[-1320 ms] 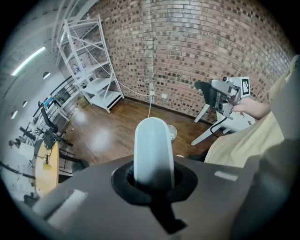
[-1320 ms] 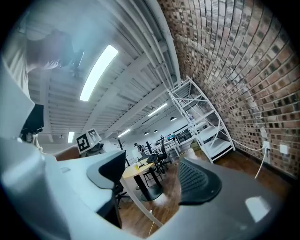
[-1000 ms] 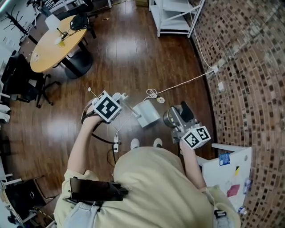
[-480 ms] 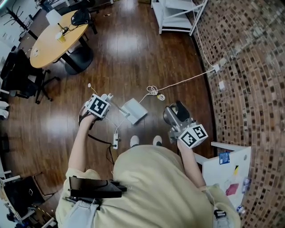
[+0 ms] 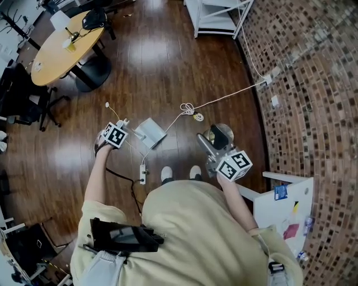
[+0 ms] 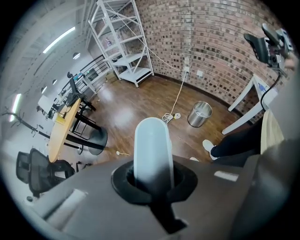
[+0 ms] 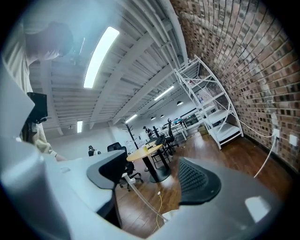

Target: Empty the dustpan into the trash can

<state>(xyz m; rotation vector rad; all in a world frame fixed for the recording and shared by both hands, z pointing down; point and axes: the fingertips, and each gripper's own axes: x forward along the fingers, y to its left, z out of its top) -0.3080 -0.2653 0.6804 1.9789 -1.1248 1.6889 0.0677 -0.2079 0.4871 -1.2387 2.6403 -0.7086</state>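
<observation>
The white dustpan (image 5: 150,132) hangs low over the wood floor, left of the round metal trash can (image 5: 219,136). My left gripper (image 5: 116,134) is shut on the end of its white handle (image 6: 152,149), which stands up between the jaws in the left gripper view. That view also shows the trash can (image 6: 199,114) standing on the floor near the brick wall. My right gripper (image 5: 211,149) is held level right beside the can. Its black pads (image 7: 200,180) stand apart with nothing between them, so it is open. The can's inside is not clear.
A white cable (image 5: 224,103) runs across the floor to a wall socket. A power strip (image 5: 142,174) lies by the person's shoes (image 5: 167,174). A round wooden table (image 5: 64,49) and a chair stand far left, a white shelf (image 5: 215,17) at the back, a white board (image 5: 282,204) at right.
My left gripper has sunk and swung left with the dustpan, away from the trash can. The right gripper has drifted a little left and down.
</observation>
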